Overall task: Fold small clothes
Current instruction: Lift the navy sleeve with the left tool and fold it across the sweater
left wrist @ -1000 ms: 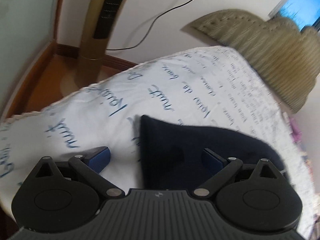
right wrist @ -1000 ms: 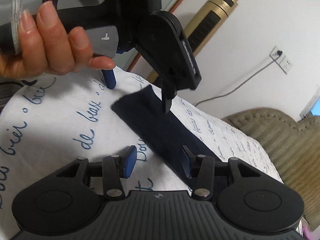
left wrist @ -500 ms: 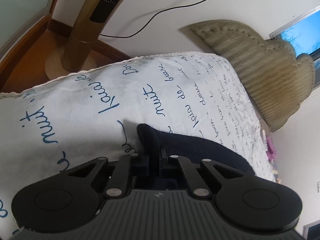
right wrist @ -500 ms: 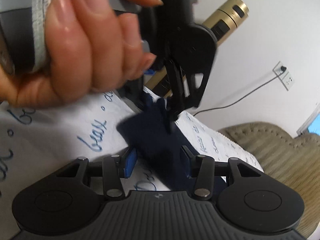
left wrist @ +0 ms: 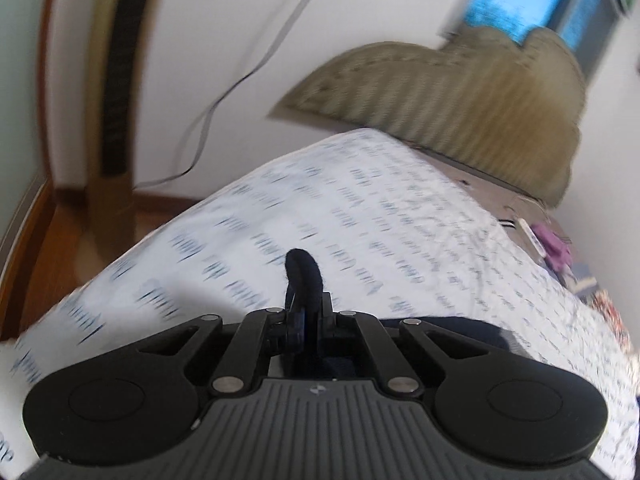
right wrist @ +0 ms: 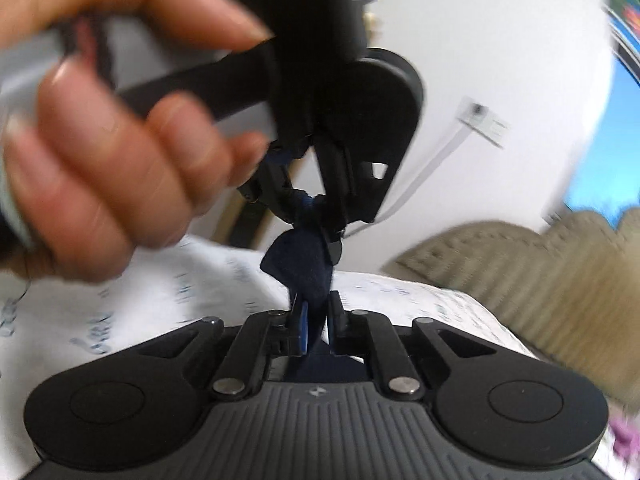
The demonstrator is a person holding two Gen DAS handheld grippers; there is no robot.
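1. The left gripper [left wrist: 306,312] is pinched on one end of the navy garment [left wrist: 304,276], and a curl of the cloth pokes out just beyond its fingertips. Its jaws have just been closing, with the cloth between them.
2. The right gripper [right wrist: 316,320] has likewise just closed, clamping the other end of the garment [right wrist: 298,260], which runs up from its tips to the left tool just ahead.
3. By my reading the fold is barely begun — both ends are gripped, with no fold laid down yet.
4. Below both tools lies the white lettered bedspread [left wrist: 400,216]; a padded headboard [left wrist: 460,108] stands beyond.
5. The person's left hand [right wrist: 120,148] crowds the right camera's view — nothing else stands in the way.
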